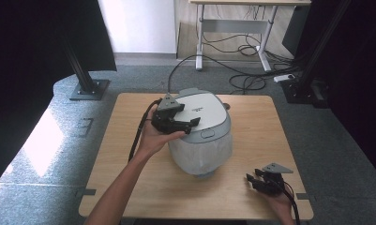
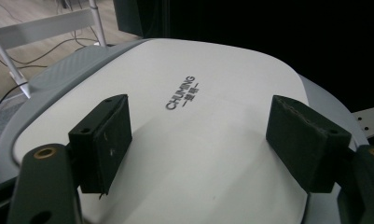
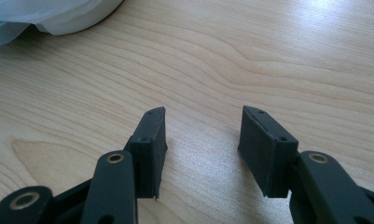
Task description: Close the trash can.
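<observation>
Two hand-held grippers are released: the left hand-held gripper (image 1: 188, 123) hovers over the rice cooker (image 1: 202, 133) lid, probably needing its front latch pressed next, the right hand-held gripper (image 1: 254, 180) idles nearby.

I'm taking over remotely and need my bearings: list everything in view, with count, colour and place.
rice cooker: one, white body, grey-rimmed lid shut, middle of the table
lid button: one, grey, front edge of the cooker lid
table: one, light wood, under the cooker
desk: one, white frame, behind the table
cables: several, black, on the floor under the desk
stands: two, black, left and right of the table
left gripper: one, black, open, over the cooker lid
right gripper: one, black, open, low over the table's near right corner
</observation>
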`<move>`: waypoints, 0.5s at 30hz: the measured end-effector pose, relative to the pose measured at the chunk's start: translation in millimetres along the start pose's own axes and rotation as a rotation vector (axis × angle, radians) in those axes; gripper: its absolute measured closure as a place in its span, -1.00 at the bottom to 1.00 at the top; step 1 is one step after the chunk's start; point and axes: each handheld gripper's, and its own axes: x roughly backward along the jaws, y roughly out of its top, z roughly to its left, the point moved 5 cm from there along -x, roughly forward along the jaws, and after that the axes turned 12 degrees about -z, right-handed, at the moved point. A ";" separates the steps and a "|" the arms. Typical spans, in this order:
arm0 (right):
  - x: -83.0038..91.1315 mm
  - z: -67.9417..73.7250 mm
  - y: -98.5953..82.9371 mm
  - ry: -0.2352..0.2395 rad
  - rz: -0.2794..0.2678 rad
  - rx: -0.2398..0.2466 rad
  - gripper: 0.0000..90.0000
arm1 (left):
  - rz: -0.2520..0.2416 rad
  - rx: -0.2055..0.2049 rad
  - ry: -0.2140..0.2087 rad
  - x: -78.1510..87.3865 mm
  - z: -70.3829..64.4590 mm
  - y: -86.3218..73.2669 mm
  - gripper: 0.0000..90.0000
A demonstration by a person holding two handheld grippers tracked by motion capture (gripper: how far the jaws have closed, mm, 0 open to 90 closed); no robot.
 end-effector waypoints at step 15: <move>0.7 -0.1 -0.4 0.003 0.001 -0.004 0.11 | 0.047 -0.071 0.008 -20.0 -20.7 5.2 -0.44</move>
